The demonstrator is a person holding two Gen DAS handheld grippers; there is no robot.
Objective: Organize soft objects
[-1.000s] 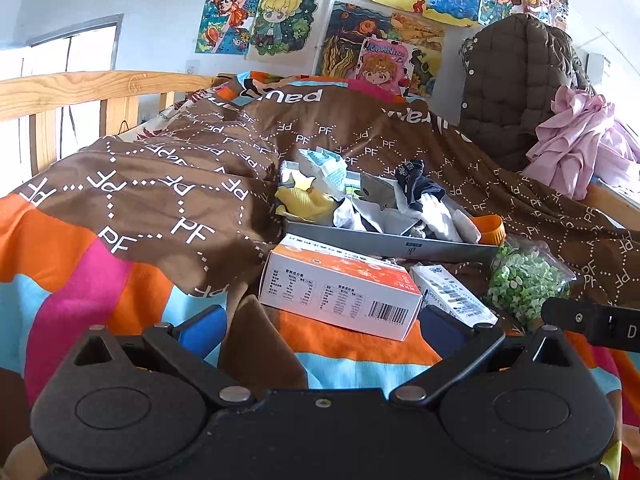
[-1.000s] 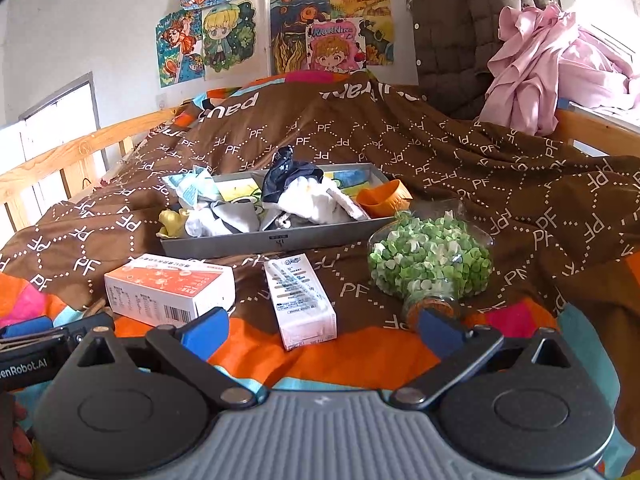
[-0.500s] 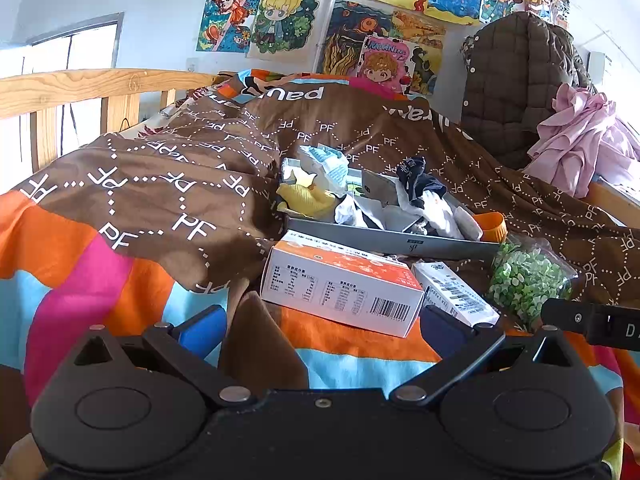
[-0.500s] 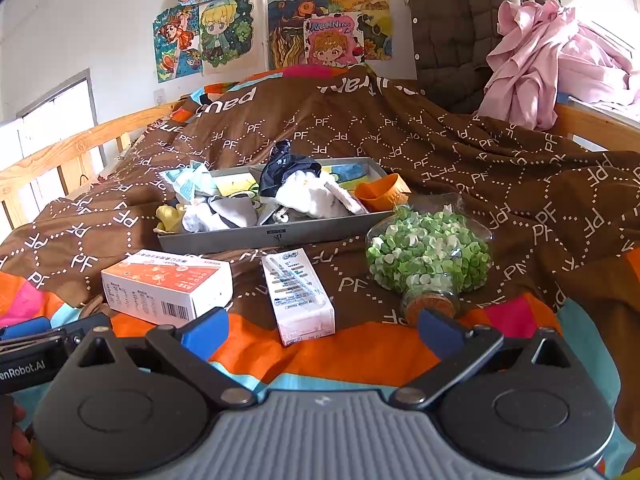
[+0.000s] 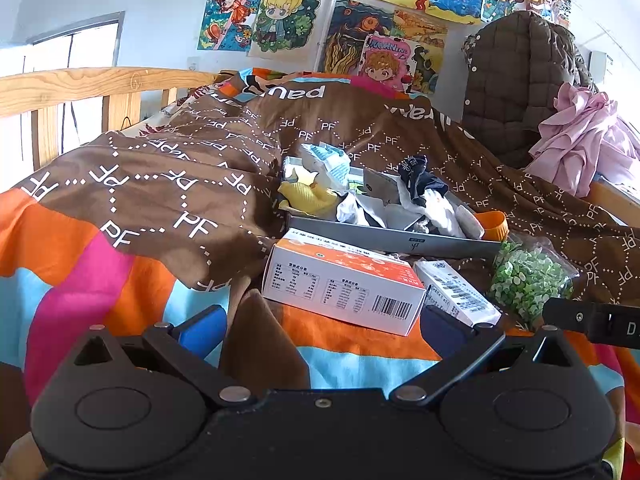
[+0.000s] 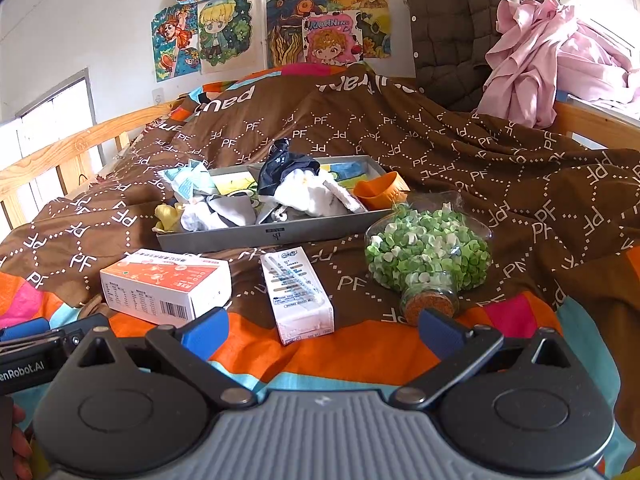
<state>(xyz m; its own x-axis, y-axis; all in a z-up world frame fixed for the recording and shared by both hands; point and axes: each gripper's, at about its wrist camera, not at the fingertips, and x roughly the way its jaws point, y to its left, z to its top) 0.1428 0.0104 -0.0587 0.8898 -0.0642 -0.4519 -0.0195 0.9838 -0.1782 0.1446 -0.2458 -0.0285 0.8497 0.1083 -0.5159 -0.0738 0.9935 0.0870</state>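
While both sets of jaws stand wide apart and hold nothing, the left gripper (image 5: 320, 324) and right gripper (image 6: 322, 326) hover low over the bed, short of the grey tray (image 6: 276, 234). Piled in that tray lie the soft socks (image 6: 308, 194) and crumpled cloths: light, limp, likely to snag on neighbours. Pinching one raised fold at the pile's top looks safest. Just in front of the tray sit stiff cartons and a glass jar (image 6: 428, 248).
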